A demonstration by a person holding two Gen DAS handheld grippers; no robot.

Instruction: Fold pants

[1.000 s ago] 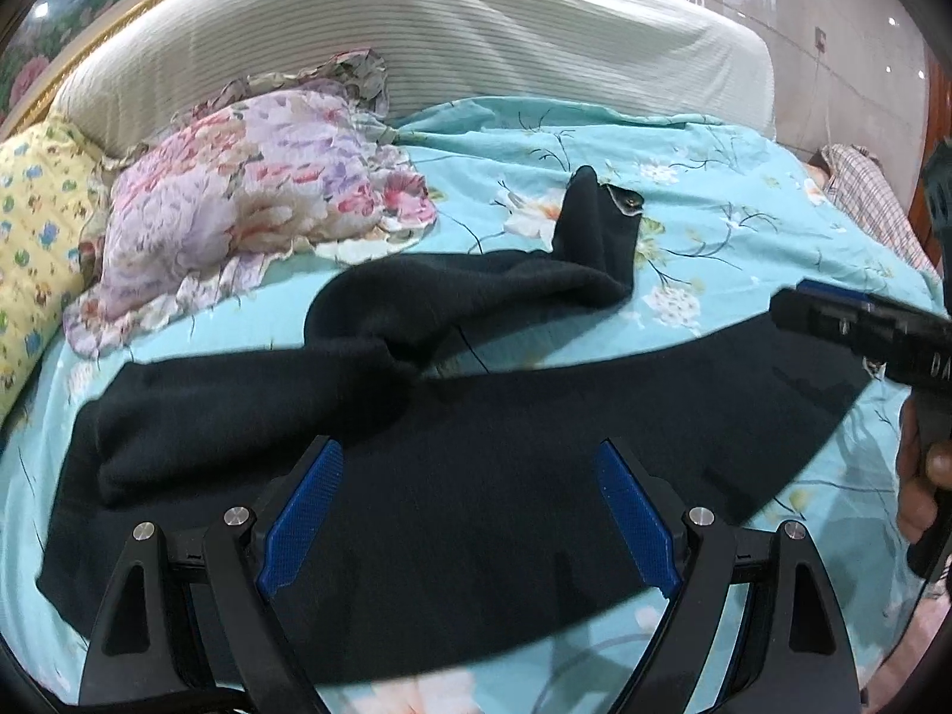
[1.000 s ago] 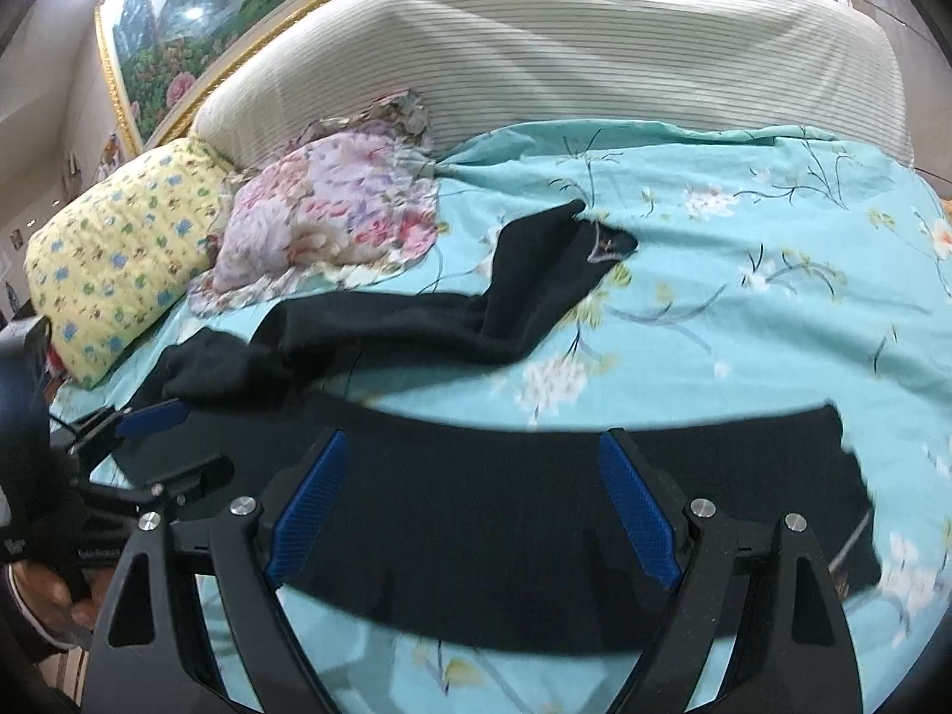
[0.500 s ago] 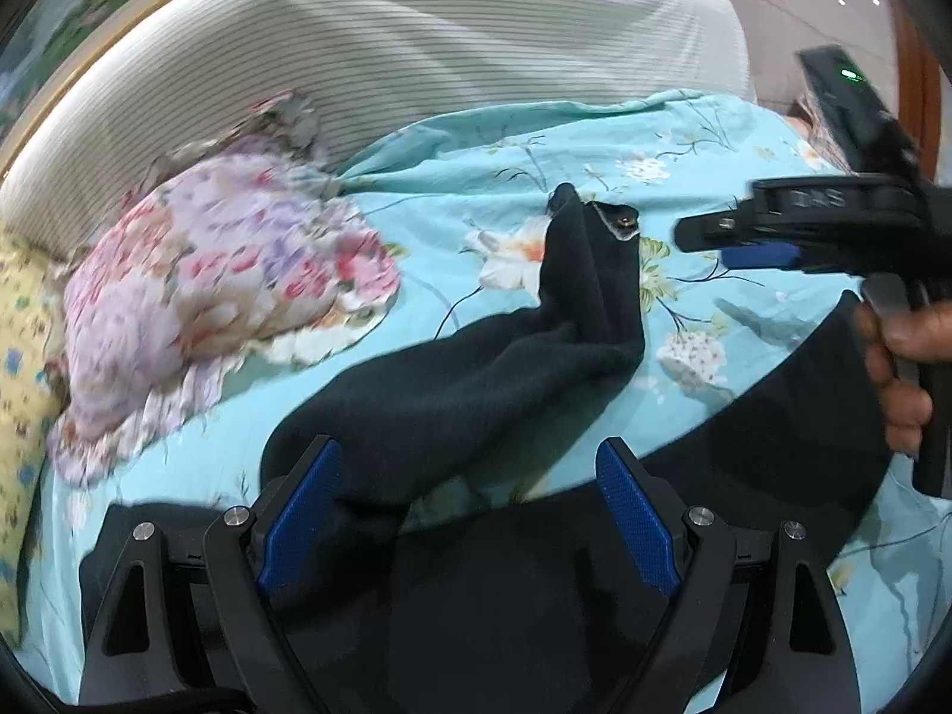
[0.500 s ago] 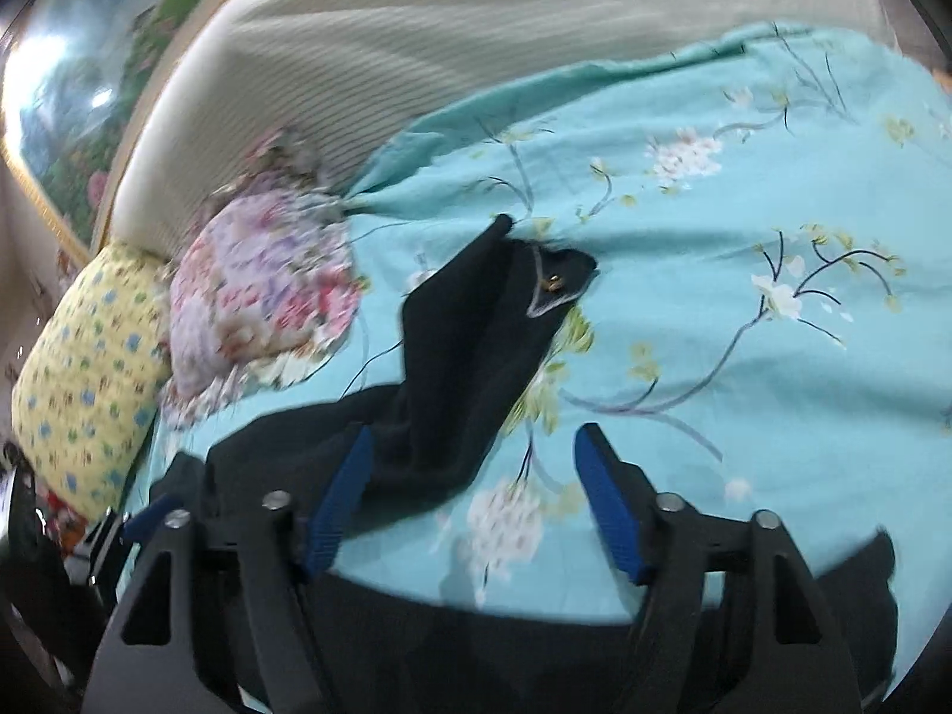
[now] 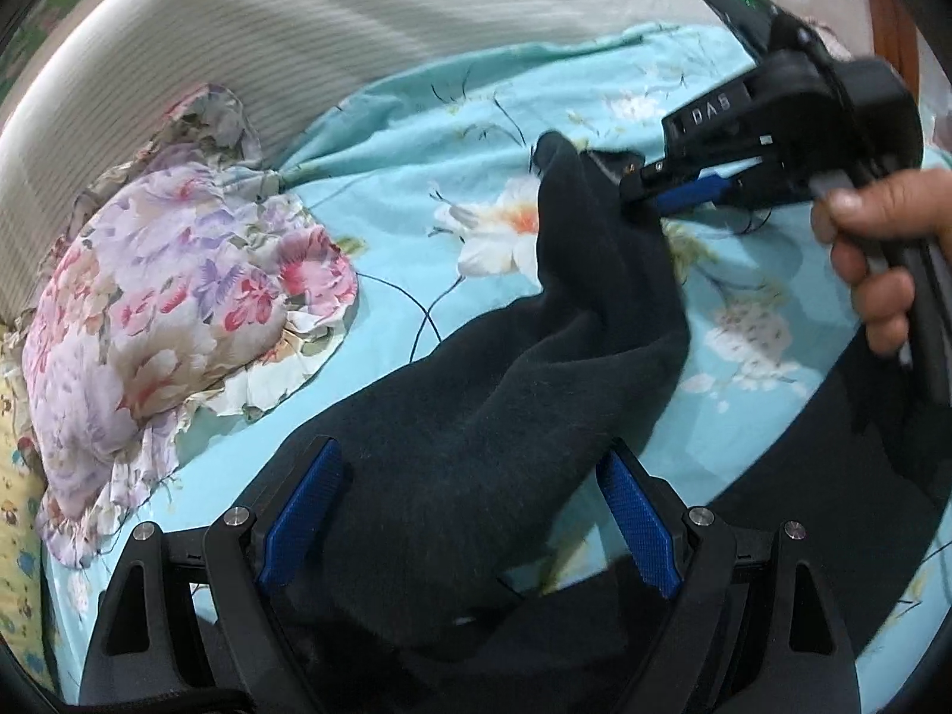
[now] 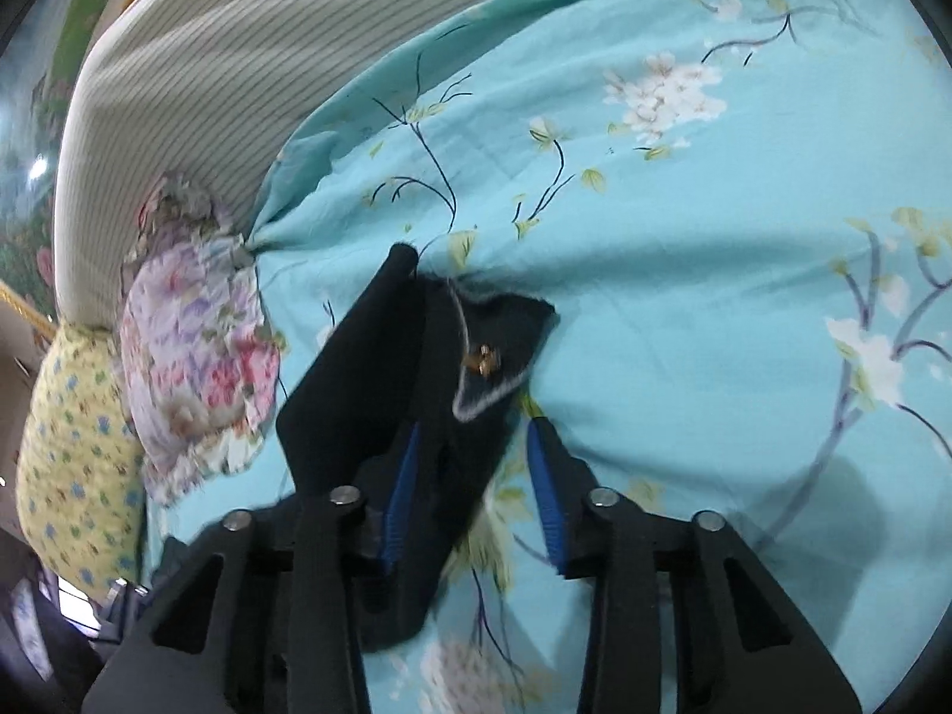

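Pants (image 5: 488, 416): black, on the bed, running from lower centre of the left wrist view up to the waistband end at upper right; a second black stretch fills the lower right.
Waistband edge (image 6: 494, 369): pale-trimmed flap with a small brass button, centre of the right wrist view, lying on the sheet.
Right gripper (image 6: 473, 476): jaws closing, the dark waistband fabric between them; the left pad lies against cloth, the right pad still stands over bare sheet. A hand (image 5: 880, 250) holds it at the right edge of the left wrist view.
Left gripper (image 5: 470, 511): released, jaws wide, pant leg between the pads without either pressing it.
Bed sheet (image 6: 714, 297): turquoise, floral, bare across the right half of the right wrist view.
Floral pillow (image 5: 172, 309): left of frame, apart from the pants.
Striped headboard cover (image 5: 357, 30): along the top edge.
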